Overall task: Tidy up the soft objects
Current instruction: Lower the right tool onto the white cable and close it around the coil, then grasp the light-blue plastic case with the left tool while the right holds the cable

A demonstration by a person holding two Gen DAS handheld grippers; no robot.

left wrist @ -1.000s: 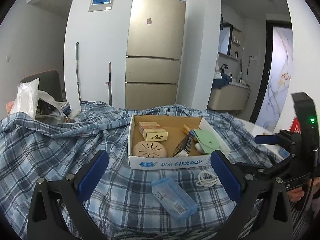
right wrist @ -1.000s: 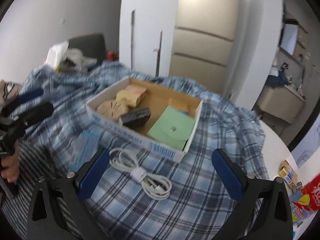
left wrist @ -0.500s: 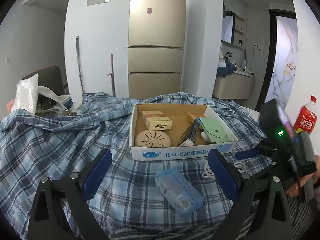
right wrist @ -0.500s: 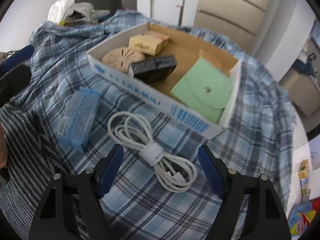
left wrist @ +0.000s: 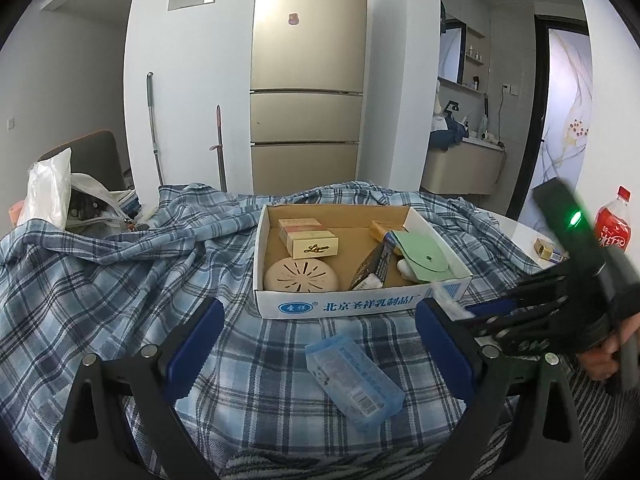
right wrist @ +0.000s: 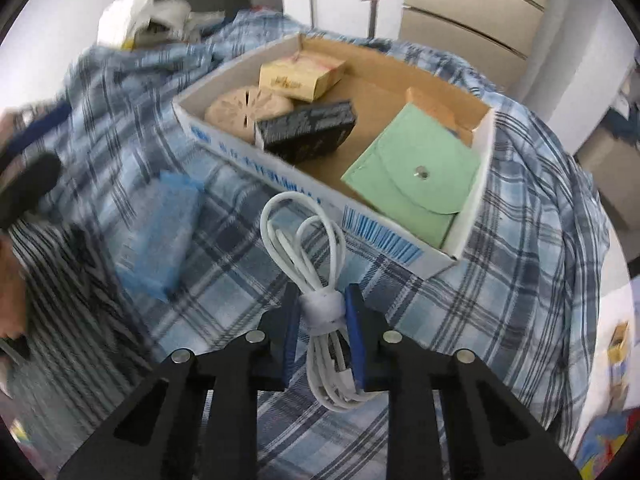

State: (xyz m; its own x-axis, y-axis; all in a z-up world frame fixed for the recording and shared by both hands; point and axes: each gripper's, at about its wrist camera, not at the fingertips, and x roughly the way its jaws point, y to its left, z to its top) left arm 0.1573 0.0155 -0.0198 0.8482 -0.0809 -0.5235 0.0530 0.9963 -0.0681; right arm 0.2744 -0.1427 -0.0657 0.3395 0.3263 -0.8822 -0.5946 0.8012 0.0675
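A coiled white cable [right wrist: 316, 264] with a white strap lies on the plaid cloth [right wrist: 520, 240] in front of a cardboard box [right wrist: 304, 192]. My right gripper [right wrist: 322, 312] is shut on the cable at the strap, pointing steeply down. In the left wrist view it shows at the right [left wrist: 492, 312], held by a hand. My left gripper [left wrist: 320, 344] stands open above a blue translucent pack [left wrist: 354, 380] on the cloth, with nothing between its fingers. The box [left wrist: 360, 304] holds a green pouch [left wrist: 424, 252], a round beige disc [left wrist: 300, 276], small yellow boxes and a black box.
The blue pack [right wrist: 160, 236] lies left of the cable. A plastic bag [left wrist: 52, 188] sits at the far left on the cloth. A red bottle [left wrist: 612, 228] and small cartons stand on the white table at the right. A fridge stands behind.
My right gripper has tipped down over the white cable and its fingers have shut on the strapped middle. The left gripper has stayed almost still and open.
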